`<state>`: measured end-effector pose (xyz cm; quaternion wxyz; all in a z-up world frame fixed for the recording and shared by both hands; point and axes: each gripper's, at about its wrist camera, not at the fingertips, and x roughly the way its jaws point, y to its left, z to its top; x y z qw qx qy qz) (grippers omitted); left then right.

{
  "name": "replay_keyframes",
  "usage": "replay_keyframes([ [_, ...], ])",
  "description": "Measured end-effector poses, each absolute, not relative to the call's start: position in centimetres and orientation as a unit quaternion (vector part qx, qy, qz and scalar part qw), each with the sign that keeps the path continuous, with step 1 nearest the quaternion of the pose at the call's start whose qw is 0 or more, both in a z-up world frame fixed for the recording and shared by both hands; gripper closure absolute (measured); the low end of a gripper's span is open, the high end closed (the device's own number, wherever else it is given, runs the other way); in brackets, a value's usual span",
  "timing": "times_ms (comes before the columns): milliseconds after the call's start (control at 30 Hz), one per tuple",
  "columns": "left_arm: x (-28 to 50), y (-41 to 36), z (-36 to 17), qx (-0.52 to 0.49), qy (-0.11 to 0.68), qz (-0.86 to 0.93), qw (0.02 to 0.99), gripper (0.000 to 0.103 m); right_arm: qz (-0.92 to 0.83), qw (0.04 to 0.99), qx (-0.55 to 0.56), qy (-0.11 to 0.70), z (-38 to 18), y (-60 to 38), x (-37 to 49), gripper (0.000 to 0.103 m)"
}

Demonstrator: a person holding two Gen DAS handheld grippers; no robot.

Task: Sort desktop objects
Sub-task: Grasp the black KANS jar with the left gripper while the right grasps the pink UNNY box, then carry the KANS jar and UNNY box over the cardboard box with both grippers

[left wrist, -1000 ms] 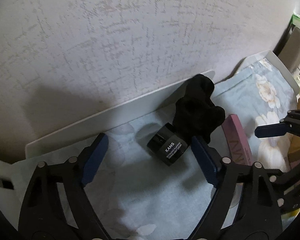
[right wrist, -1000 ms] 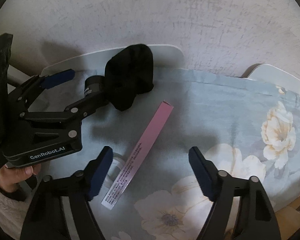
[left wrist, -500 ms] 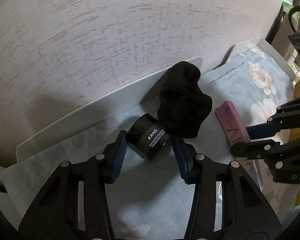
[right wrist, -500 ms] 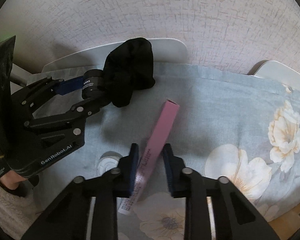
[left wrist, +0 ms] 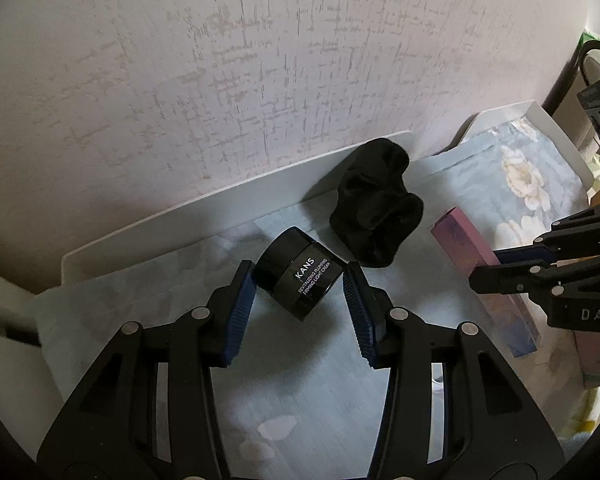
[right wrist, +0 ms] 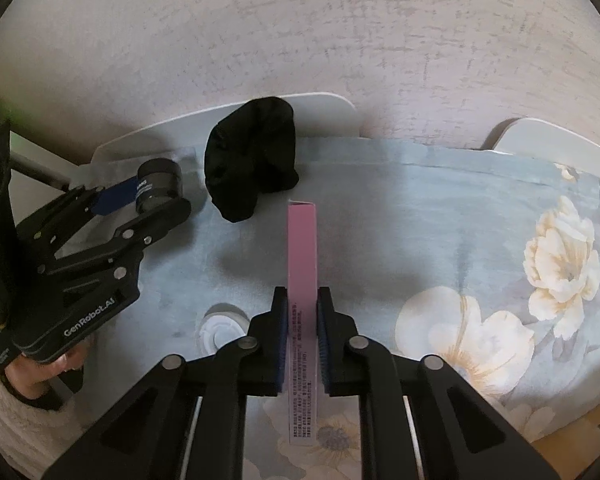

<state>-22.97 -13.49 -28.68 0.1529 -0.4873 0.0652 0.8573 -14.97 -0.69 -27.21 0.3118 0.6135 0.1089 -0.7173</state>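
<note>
A black KANS cream jar (left wrist: 298,273) lies on its side on the floral cloth, near a crumpled black cloth (left wrist: 376,208). My left gripper (left wrist: 298,280) has its fingers against both sides of the jar, shut on it. The jar also shows in the right wrist view (right wrist: 158,182), between the left gripper's fingers. My right gripper (right wrist: 302,300) is shut on a long pink box (right wrist: 302,248), which points away from me. The pink box also shows in the left wrist view (left wrist: 480,268), with the black cloth (right wrist: 252,162) beyond its far end.
The light blue floral cloth (right wrist: 460,220) covers the table. A white tray rim (left wrist: 228,208) runs along the textured wall behind the objects; a second white rim (right wrist: 552,140) is at the right. A small white round lid (right wrist: 220,330) lies on the cloth.
Both grippers went from wide open to closed: the left around the jar, the right on the pink box. The pink box has turned straight in line with the right gripper.
</note>
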Motion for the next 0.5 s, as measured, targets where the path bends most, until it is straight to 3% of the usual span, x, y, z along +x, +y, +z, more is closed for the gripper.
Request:
replay_keyframes([
  [300,-21.1,-13.4,-25.7,-0.49,0.061,0.857,0.144,0.061,-0.717,0.33,0.606,0.097,-23.6,1.1,-13.9,0.09],
  [500,-18.8,-11.3,-19.8,-0.471,0.082,0.867,0.141,0.061,-0.717,0.347,0.598,0.092,-18.7,2.2,-13.5,0.09],
])
